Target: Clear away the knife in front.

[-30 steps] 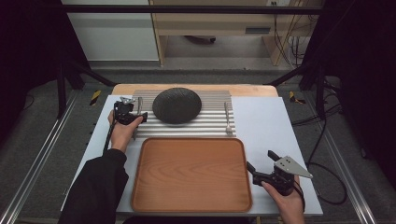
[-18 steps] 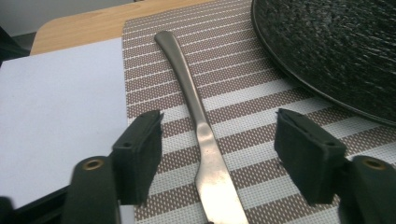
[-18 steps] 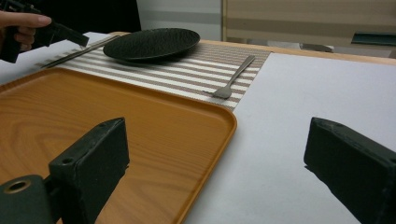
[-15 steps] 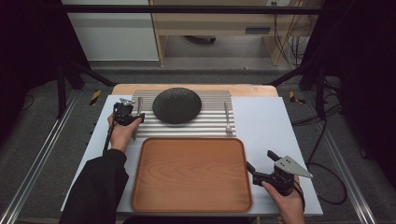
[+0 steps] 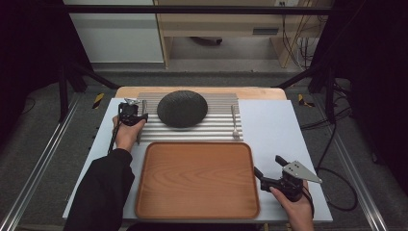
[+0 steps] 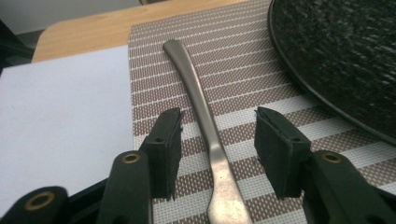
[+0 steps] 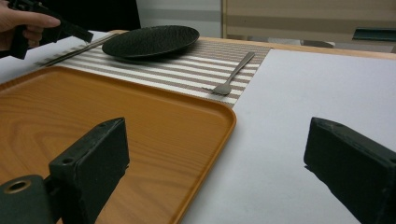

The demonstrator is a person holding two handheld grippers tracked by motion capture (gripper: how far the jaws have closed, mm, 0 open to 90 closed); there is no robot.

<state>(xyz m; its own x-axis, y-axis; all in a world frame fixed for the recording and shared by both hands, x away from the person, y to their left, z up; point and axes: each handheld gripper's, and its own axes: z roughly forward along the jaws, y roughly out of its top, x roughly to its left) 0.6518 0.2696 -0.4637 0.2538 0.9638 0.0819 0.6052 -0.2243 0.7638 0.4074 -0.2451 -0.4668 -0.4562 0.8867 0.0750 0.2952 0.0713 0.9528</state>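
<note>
plate (image 5: 182, 108) beside knife (image 6: 205, 122) — left claw (image 6: 218, 142) astride, fork (image 5: 234, 121) apart

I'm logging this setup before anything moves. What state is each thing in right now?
Left claw: open, jaws either side of the utensil handle.
Metal utensil: flat on the striped placemat, ungripped.
Black plate: on the placemat, empty.
Fork: flat at the placemat's right edge.
Wooden tray: empty.
Right claw: open, holding nothing.

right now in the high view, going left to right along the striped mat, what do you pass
left gripper over a metal utensil handle → black plate → fork, all on the striped mat
</note>
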